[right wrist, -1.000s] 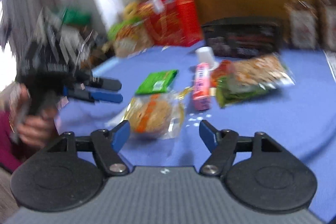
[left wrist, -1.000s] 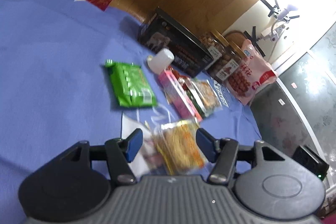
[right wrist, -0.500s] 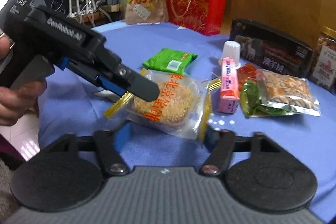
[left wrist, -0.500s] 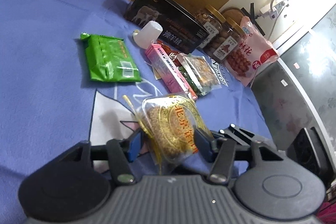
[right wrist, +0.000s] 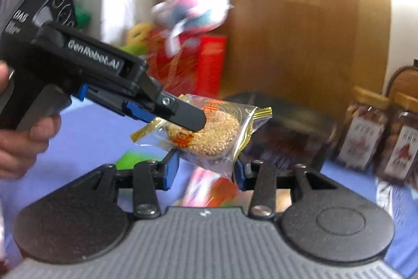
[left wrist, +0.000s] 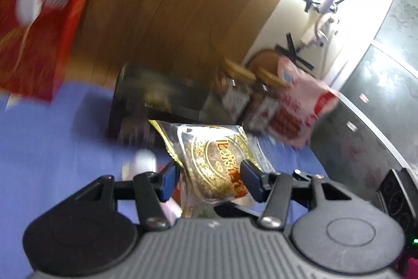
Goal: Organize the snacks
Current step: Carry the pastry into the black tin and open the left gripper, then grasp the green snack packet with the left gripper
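A sesame cake in a clear wrapper with gold edges [left wrist: 216, 166] [right wrist: 209, 132] is held in the air above the blue tablecloth [left wrist: 39, 148]. My left gripper [left wrist: 209, 175] is shut on it, its fingers on either side of the packet; this gripper also shows in the right wrist view [right wrist: 183, 117], coming in from the left. My right gripper [right wrist: 205, 170] is shut on the packet's lower edge. A pink box, a green packet [right wrist: 128, 158] and other snacks lie blurred on the table below.
A black box [left wrist: 156, 101] stands at the table's back. Two jars [right wrist: 365, 132] and a pink bag [left wrist: 297, 106] stand to its right. A red gift bag [left wrist: 34, 49] with a plush toy on top stands at the back left. A white cup [left wrist: 143, 161] sits near.
Both grippers have lifted the sesame cake packet off the table and tilted upward. The right gripper has closed on the packet. The views are blurred from motion.
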`<state>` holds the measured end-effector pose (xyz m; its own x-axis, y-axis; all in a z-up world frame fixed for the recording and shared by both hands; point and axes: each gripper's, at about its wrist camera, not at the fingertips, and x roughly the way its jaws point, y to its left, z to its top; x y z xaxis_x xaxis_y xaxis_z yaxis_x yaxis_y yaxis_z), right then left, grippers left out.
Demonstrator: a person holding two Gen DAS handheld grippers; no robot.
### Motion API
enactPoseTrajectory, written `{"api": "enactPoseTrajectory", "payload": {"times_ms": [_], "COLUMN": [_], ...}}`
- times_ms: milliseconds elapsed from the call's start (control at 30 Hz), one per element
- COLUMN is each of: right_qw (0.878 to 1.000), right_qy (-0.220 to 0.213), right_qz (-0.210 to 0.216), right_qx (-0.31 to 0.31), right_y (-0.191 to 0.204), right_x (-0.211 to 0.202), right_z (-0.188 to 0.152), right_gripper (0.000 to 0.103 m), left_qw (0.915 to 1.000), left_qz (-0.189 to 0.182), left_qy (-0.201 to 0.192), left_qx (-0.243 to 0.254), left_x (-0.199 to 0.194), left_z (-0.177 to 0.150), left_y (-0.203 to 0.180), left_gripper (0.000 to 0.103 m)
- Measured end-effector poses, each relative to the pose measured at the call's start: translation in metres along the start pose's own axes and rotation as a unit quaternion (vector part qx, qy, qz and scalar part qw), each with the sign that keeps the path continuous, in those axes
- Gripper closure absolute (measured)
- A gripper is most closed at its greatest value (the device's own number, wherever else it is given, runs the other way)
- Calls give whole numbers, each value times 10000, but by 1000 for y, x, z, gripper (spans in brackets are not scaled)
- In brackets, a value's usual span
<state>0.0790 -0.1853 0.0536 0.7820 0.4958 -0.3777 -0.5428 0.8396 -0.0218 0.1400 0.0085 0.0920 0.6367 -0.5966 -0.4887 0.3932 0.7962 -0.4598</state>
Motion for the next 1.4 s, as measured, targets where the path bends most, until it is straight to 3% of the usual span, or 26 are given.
{"api": "enactPoseTrajectory", "payload": {"times_ms": [200,367,467,600,733,967,1167,1267,1333,1400], "right_qw": [9985,9942,9915,9890,9899,9837,9746,9789,9808,9825], "right_qy": [85,409,360,85,179,764,1576,1505,1490,1461], "right_qz": [-154,-251,-378,-186,301,1314,1473,1360,1251,1149], "right_qx": [523,963,1195,1468,1372,963,601,233,155,117], "right_y": [-48,-69,-75,-79,-55,26,65,84,90,93], "right_x": [68,117,109,73,47,35,69,67,59,55], "right_z": [28,27,25,19,7,-17,-29,-35,-36,-37], "right_gripper": [56,54,49,49,49,51,50,50,51,58], "left_qw": [9994,9967,9958,9970,9946,9874,9805,9810,9845,9859], "left_qz": [317,704,738,341,170,625,484,391,561,589], "left_qy": [-47,183,141,-281,-469,-411,-143,15,-37,9], "left_qx": [-101,-354,-521,-633,-914,-1396,-1900,-1899,-1659,-1569], "left_x": [62,99,92,45,-3,-64,-67,-53,-51,-52], "left_z": [60,72,70,55,15,-65,-99,-107,-109,-110], "left_y": [22,44,53,61,74,100,118,117,107,101], "left_gripper": [51,50,50,49,49,48,48,49,49,49]}}
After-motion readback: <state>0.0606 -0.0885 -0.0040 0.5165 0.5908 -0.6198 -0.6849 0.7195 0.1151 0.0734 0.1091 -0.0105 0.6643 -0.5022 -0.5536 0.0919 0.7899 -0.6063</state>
